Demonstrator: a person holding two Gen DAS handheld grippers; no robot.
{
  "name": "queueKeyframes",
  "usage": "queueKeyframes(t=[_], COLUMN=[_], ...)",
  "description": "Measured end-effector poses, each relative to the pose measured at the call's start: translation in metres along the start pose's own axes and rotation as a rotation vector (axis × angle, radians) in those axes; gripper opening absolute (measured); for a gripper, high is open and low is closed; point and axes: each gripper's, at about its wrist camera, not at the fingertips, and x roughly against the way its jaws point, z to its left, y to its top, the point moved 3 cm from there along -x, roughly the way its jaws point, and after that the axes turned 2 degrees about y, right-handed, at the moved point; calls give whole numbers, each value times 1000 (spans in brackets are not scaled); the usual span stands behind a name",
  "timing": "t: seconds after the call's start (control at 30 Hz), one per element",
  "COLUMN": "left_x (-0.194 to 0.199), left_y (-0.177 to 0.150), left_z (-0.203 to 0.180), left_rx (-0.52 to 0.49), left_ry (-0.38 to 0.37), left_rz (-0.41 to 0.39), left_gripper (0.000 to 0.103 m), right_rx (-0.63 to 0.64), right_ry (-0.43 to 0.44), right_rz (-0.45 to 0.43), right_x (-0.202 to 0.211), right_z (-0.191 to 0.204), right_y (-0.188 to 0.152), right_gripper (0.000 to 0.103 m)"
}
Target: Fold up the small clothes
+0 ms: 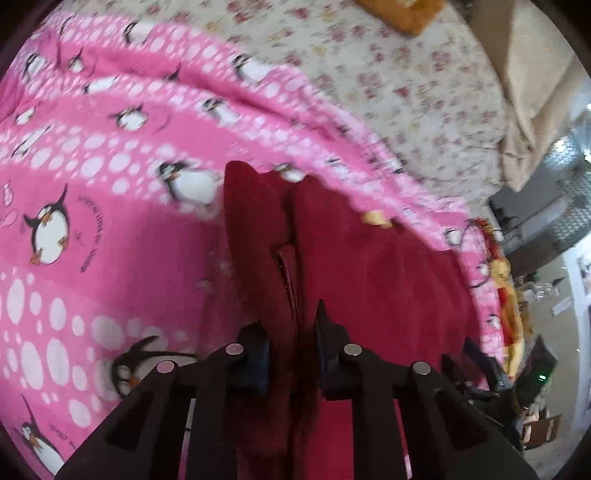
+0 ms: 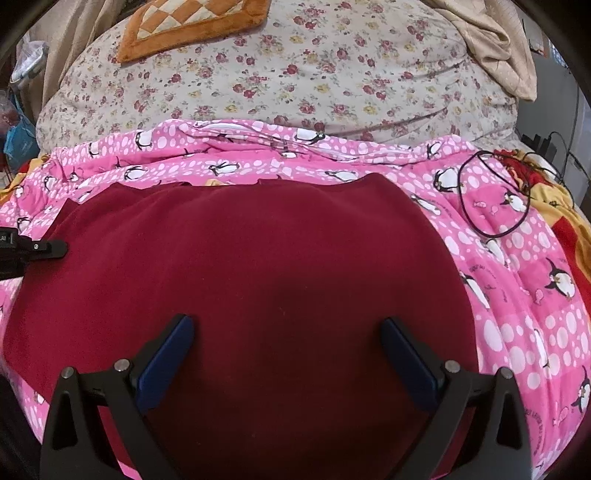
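A dark red garment (image 2: 258, 266) lies spread on a pink penguin-print blanket (image 2: 517, 295). In the left wrist view my left gripper (image 1: 291, 332) is shut on a raised fold of the red garment (image 1: 258, 251), which stands up between its blue pads; the rest of the cloth lies flat to the right. My right gripper (image 2: 286, 332) is open wide just above the near middle of the garment, holding nothing. The left gripper's body (image 2: 33, 249) shows at the garment's left edge in the right wrist view.
A floral sheet (image 2: 295, 74) covers the bed beyond the blanket, with an orange checked cushion (image 2: 192, 26) at the back. A black cord loop (image 2: 491, 195) lies on the blanket to the right. Beige cloth (image 2: 491, 40) hangs at the far right. The bed edge and room clutter (image 1: 535, 369) are right.
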Motion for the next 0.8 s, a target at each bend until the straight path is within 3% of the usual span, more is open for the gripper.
queueKeyframes(t=[0.07,0.1,0.2,0.33,0.5,0.6,0.8], left_x=[8,10,8,-6,-29,-45,-104], left_y=[0,1,5,14,10,5,-19], left_z=[-15,-25,-52,-78,-107,-138,-191], left_rx=[-19,-12,36,185,367,408,454], left_ry=[-74,-123,-215,-299,-368,-382,-335], left_rz=[-19,-20,-17,-18,1,-4,27], left_gripper=[7,7,7,7,7,7,7], right_rx=[9,-8,-107,-252,-444,-503,-571], right_ry=[34,46,65,52,92,115,137], right_rz=[24,13,-50,-99,-94,-88,-94], right_x=[5,10,31,52,65,67,68], right_z=[-4,-8,-36,-90,-153,-172,-197], right_y=[2,3,6,0,-22,-31,-37], right_gripper=[100,95,95,95,95,95,95])
